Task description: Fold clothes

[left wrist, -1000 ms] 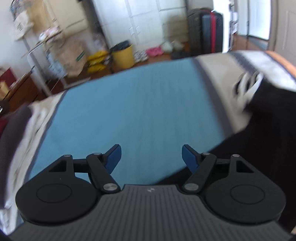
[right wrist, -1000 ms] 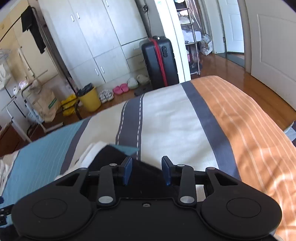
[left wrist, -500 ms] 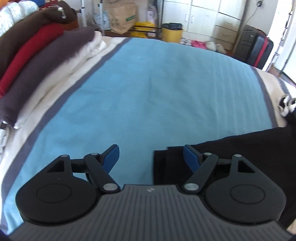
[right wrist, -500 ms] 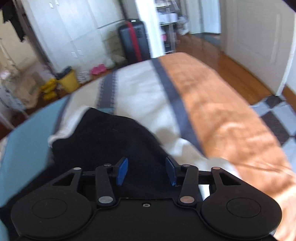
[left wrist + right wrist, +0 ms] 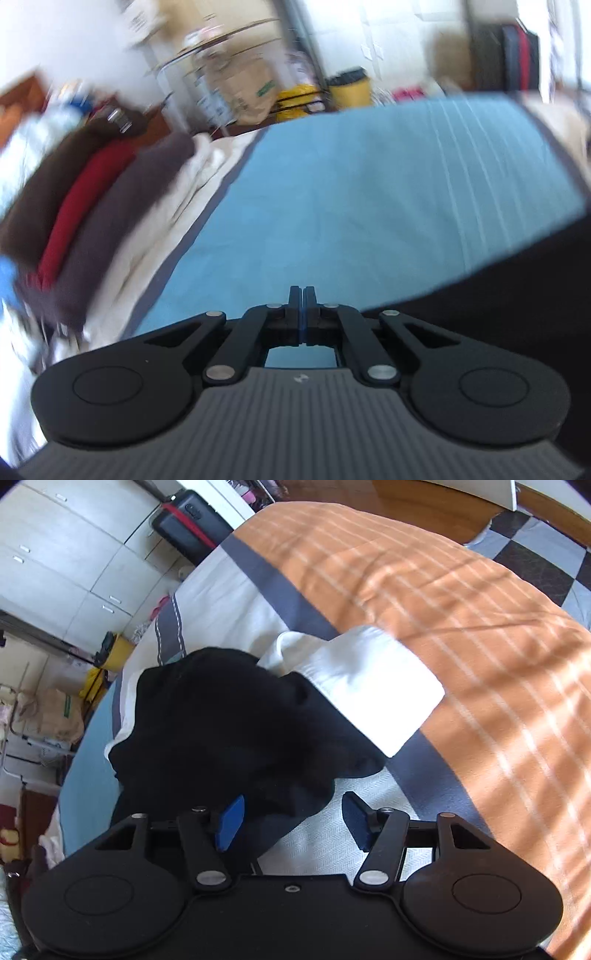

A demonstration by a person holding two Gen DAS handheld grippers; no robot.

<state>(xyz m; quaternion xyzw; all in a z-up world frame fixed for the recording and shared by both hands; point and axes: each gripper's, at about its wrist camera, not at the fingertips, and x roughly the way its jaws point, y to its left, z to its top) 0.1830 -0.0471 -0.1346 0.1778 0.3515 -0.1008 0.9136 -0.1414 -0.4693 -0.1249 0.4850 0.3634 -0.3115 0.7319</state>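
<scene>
A black garment (image 5: 221,723) lies bunched on the striped bedspread (image 5: 461,602), partly over a folded white garment (image 5: 373,686). My right gripper (image 5: 291,823) is open low over the bed, and the black garment's near edge lies between its blue pads. In the blurred left wrist view my left gripper (image 5: 302,295) is shut over the blue stripe of the bedspread (image 5: 351,192). The black garment (image 5: 498,288) fills the lower right there. Its edge runs straight to the left gripper's right finger, and the fingers hide the pinch point.
A pile of folded brown, red and grey clothes (image 5: 85,206) sits at the bed's left side. Beyond the bed are a yellow bin (image 5: 349,88), a paper bag (image 5: 251,92), a metal rack, white wardrobes (image 5: 66,554) and a black suitcase (image 5: 188,524). Checkered floor (image 5: 535,550) lies far right.
My left gripper has shut where the black garment's corner lay between its fingers, and its view has swung. My right gripper has opened wider and dropped closer to the garment's near edge.
</scene>
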